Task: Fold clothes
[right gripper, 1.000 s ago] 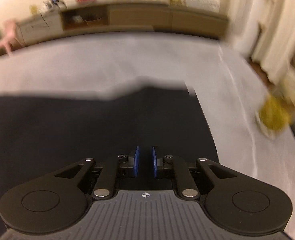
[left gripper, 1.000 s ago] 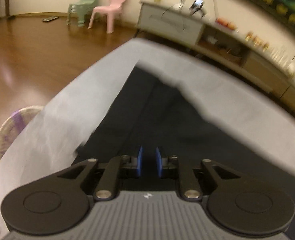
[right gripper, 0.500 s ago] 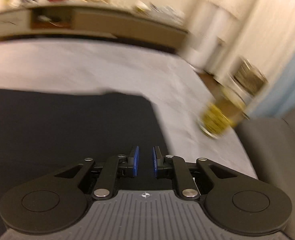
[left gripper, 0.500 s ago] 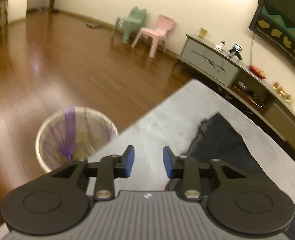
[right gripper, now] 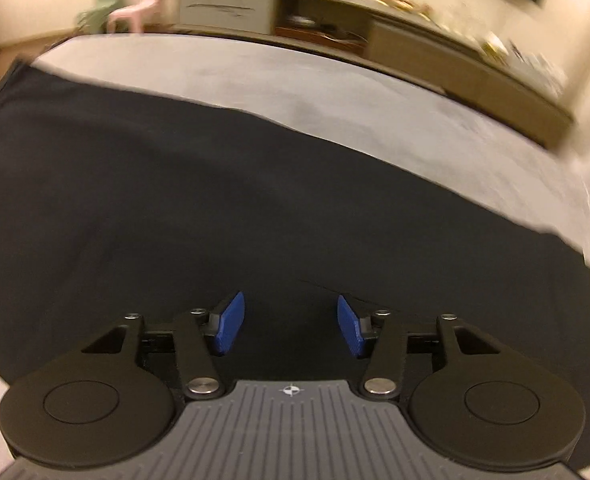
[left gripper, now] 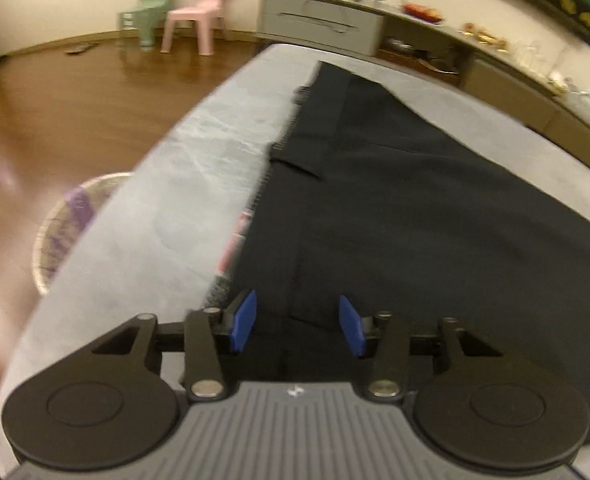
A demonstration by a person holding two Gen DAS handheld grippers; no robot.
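Both claws have sprung apart since half a sec ago, when the right one was pinched nearly shut. Left gripper (left gripper: pixel 297 322) gapes wide over the near hem of the black garment (left gripper: pixel 395 200), nothing between its blue pads (left gripper: pixel 243 320). Right gripper (right gripper: pixel 291 322) likewise wide, empty, low over the same cloth (right gripper: pixel 215 200). Garment lies flat on the grey table (left gripper: pixel 183 184), its right end cut off in left view. Red-white label by the edge (left gripper: pixel 233 246), too blurred to read. Basket (left gripper: pixel 61 224) on floor, partly hidden behind table edge.
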